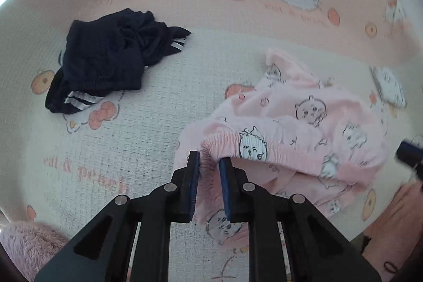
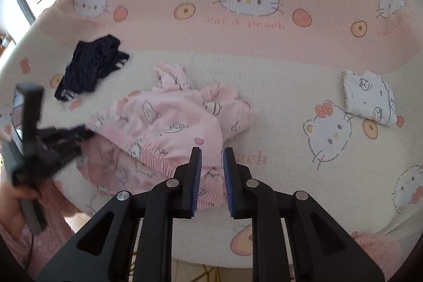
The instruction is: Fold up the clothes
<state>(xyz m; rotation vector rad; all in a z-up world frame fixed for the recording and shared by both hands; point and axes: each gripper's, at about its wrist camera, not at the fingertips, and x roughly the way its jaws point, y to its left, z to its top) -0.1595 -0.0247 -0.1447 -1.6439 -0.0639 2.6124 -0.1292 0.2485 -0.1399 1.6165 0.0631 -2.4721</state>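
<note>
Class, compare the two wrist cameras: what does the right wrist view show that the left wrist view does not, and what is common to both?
Only the right wrist view shows the left gripper from outside, with the hand holding it, and the folded white garment lying whole.

Only the left wrist view shows pink waistband fabric between the left gripper's pads, and the stripes on the dark shorts.

Both show the pink printed garment, the dark shorts and the cat-print bedspread.
</note>
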